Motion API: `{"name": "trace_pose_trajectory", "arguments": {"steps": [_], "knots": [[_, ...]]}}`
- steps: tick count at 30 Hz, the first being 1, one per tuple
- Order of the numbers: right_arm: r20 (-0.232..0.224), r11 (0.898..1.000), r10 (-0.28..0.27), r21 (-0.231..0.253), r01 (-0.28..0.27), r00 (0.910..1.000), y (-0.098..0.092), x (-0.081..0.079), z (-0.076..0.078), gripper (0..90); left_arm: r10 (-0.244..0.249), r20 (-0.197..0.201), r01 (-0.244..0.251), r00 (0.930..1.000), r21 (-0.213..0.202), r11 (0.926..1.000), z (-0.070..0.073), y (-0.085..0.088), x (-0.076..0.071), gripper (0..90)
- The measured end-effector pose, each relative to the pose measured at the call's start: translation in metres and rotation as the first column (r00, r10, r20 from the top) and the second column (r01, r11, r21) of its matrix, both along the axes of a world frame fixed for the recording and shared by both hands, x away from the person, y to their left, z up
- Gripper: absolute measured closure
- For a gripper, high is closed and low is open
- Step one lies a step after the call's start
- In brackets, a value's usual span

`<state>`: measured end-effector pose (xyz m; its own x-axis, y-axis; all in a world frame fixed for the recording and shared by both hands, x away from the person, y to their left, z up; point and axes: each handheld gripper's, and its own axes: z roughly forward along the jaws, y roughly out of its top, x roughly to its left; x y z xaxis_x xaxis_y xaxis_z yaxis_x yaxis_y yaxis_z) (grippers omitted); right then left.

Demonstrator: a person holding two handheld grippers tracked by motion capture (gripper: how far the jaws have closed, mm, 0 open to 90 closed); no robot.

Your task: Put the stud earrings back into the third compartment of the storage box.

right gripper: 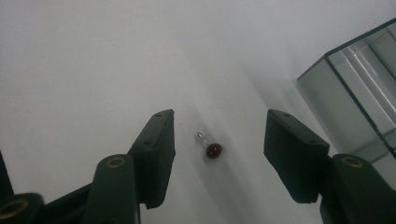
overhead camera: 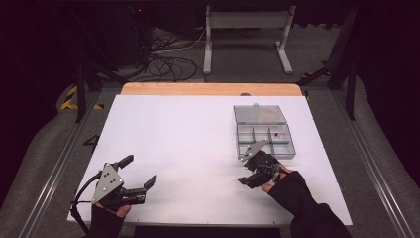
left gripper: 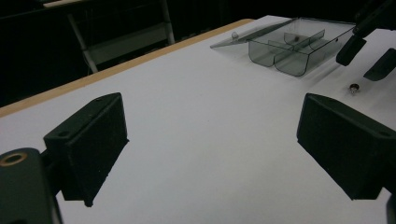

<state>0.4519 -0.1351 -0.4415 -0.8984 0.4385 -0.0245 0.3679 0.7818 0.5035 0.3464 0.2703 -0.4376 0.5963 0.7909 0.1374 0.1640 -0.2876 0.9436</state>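
Step in hand: pick-up of the small red-headed screw [right gripper: 209, 146]. It lies on the white table [overhead camera: 188, 144], between the parted fingers [right gripper: 156, 154] of the right gripper [right gripper: 219, 156], touching neither. The next move likely calls for closing squarely on it. The compartment box [overhead camera: 265, 136] stands just beside. The left gripper [overhead camera: 141, 173] rests wide open, well apart, holding nothing.
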Motion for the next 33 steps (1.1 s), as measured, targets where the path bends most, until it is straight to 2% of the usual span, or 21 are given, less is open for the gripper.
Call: {"name": "trace_pose_trajectory", "arguments": {"steps": [6, 11, 15, 19, 28, 33], "knots": [[-0.025, 0.999, 0.013, -0.039, -0.014, 0.9996, 0.006, 0.001, -0.008, 47.1, 0.0, -0.001, 0.0, 1.0, 0.001, 1.0, 0.0, 0.0, 0.0, 9.1], [-0.047, 0.996, 0.029, -0.08, -0.032, 0.9985, 0.01, 0.002, -0.015, 53.7, 0.0, -0.001, 0.0, 1.0, 0.0, 1.0, 0.0, 0.0, 0.0, 9.1], [-0.046, 0.994, 0.044, -0.096, -0.048, 0.998, 0.012, 0.002, -0.017, 63.2, 0.0, -0.001, 0.0, 1.0, 0.0, 1.0, 0.0, 0.0, 0.0, 9.1], [-0.042, 0.99, 0.064, -0.122, -0.069, 0.9971, 0.015, 0.001, -0.019, 79.3, -0.001, -0.001, 0.001, 1.0, 0.0, 1.0, 0.0, 0.0, 0.0, 9.1], [-0.034, 0.99, 0.067, -0.121, -0.071, 0.9972, 0.015, -0.001, -0.018, 80.1, -0.001, 0.0, 0.001, 1.0, 0.001, 1.0, 0.0, 0.0, 0.0, 9.1], [-0.008, 0.995, 0.057, -0.083, -0.058, 0.9983, 0.011, -0.001, -0.007, 79.9, -0.001, 0.0, 0.001, 1.0, 0.001, 1.0, 0.0, 0.0, 0.0, 9.1]]}}
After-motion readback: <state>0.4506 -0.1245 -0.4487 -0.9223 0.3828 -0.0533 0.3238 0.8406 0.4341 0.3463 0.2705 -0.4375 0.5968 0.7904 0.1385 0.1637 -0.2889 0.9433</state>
